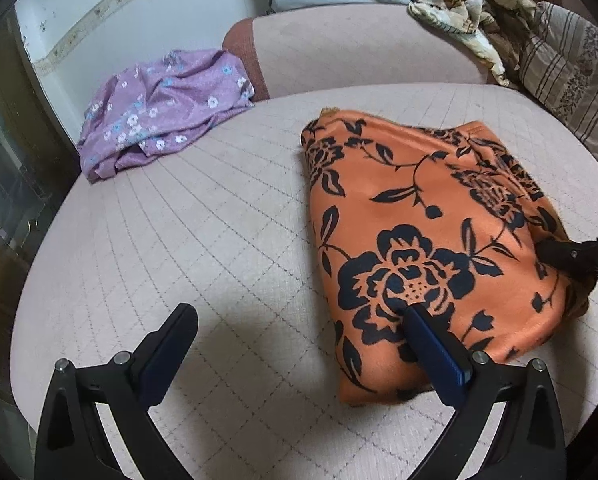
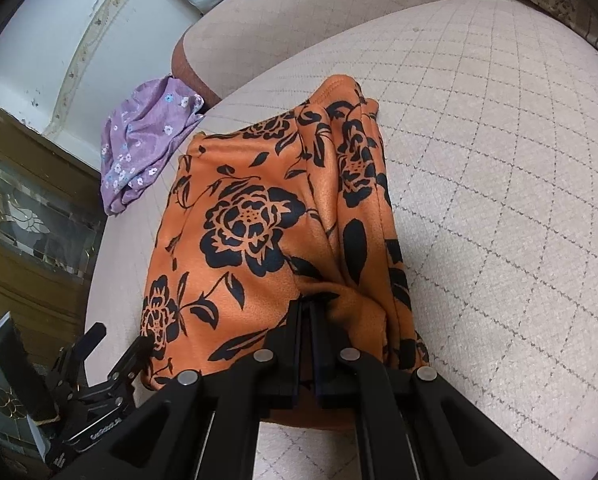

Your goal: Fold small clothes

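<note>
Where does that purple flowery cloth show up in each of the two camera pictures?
Left wrist view: purple floral garment lies upper left, at the cushion's far edge.
Right wrist view: same garment sits left of centre, above the orange cloth's corner.
Shared landmark: orange floral garment.

Left tool [image 1: 301, 316] spread wide, one finger on the folded orange floral garment [image 1: 427, 248]; purple garment [image 1: 163, 112] well apart

The right gripper [image 2: 307, 308] buries its fingertips in a bunched fold of the orange floral garment [image 2: 259, 216], so the pinched edge is hidden. In the left wrist view that gripper is cut off by the right edge. The patterned cloth pile [image 1: 471, 12] runs past the top edge.
</note>
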The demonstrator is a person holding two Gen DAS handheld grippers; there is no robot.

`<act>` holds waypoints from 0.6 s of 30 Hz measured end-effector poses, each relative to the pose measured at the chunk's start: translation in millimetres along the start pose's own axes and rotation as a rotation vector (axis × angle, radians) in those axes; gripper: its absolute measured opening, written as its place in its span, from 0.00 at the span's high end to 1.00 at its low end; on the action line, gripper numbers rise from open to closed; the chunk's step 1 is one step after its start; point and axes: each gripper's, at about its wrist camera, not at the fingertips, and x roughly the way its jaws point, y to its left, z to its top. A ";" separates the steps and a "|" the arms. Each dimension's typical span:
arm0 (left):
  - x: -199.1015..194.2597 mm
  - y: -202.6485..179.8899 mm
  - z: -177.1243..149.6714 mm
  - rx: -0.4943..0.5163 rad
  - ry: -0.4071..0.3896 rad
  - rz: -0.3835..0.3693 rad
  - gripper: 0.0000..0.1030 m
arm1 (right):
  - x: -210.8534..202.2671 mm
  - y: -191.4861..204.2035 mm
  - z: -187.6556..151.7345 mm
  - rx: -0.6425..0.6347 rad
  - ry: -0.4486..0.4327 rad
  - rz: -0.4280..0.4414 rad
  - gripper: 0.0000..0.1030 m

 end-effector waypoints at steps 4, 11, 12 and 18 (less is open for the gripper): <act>-17.7 0.9 2.0 0.002 -0.042 0.010 0.00 | -9.0 8.1 -0.3 -0.033 -0.036 -0.008 0.92; -55.2 10.9 14.2 -0.029 -0.129 0.034 0.00 | -49.2 27.8 -5.7 -0.120 -0.235 0.049 0.92; -59.2 12.3 15.8 -0.030 -0.138 0.038 0.00 | -52.9 29.3 -5.9 -0.121 -0.251 0.053 0.92; -82.4 21.5 24.6 -0.063 -0.165 0.036 0.00 | -71.8 27.7 -5.0 -0.097 -0.339 0.079 0.92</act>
